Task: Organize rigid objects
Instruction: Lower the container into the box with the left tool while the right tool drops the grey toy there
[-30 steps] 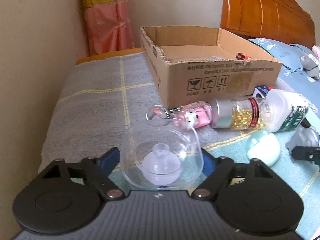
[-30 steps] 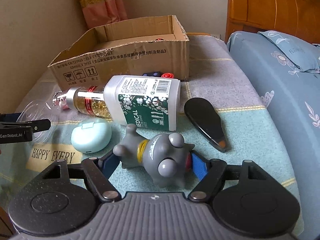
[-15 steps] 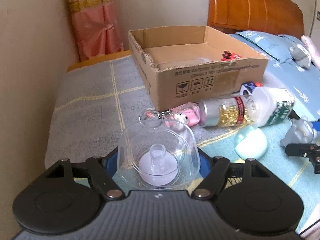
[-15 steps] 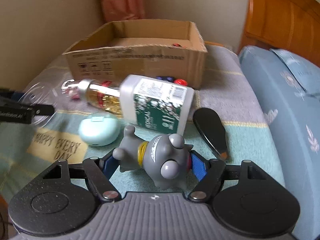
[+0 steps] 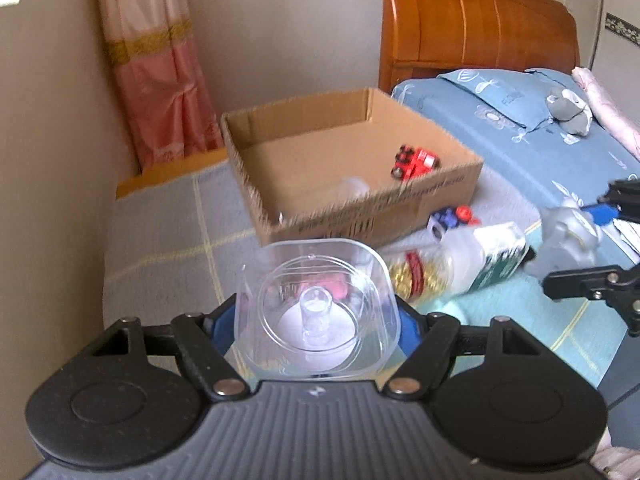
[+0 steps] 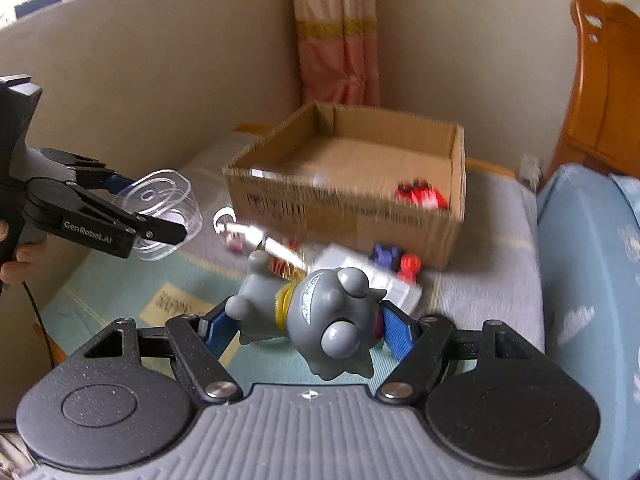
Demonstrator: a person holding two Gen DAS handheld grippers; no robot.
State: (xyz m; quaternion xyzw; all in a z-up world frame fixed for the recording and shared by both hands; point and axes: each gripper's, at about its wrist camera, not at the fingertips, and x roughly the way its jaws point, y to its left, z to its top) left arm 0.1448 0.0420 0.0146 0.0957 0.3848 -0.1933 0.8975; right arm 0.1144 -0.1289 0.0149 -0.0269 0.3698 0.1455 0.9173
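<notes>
Left wrist view: the left gripper (image 5: 318,320) is pinching a clear plastic container (image 5: 318,312) between its blue pads, which are pressing on both side walls. Its jaws have just been closing onto that container, and the grip is now looking settled. Compared with a second ago, the container is no longer resting on the blanket (image 5: 160,240); it is hanging above it, and the cardboard box (image 5: 360,216) is now being seen from higher up, so that its floor and the red toy car (image 5: 416,162) inside are showing. The pill bottle (image 5: 424,276) and the white medicine bottle (image 5: 496,256) are lying on the bed in front of the box. The lift is complete in my judgement; the carry to the box is what remains.

Right wrist view: the right gripper (image 6: 308,330) is clamping a grey toy figure (image 6: 316,312), the pads bearing on its two sides. The figure was lying on the bedcover earlier; now it is being held clear of it, tilted head-down toward the camera. The box is sitting ahead, open-topped, with the red car near its right wall. A blue and red toy (image 6: 396,260) is lying just outside the box's front wall. At the left edge, the left gripper with its clear container is raised too.
</notes>
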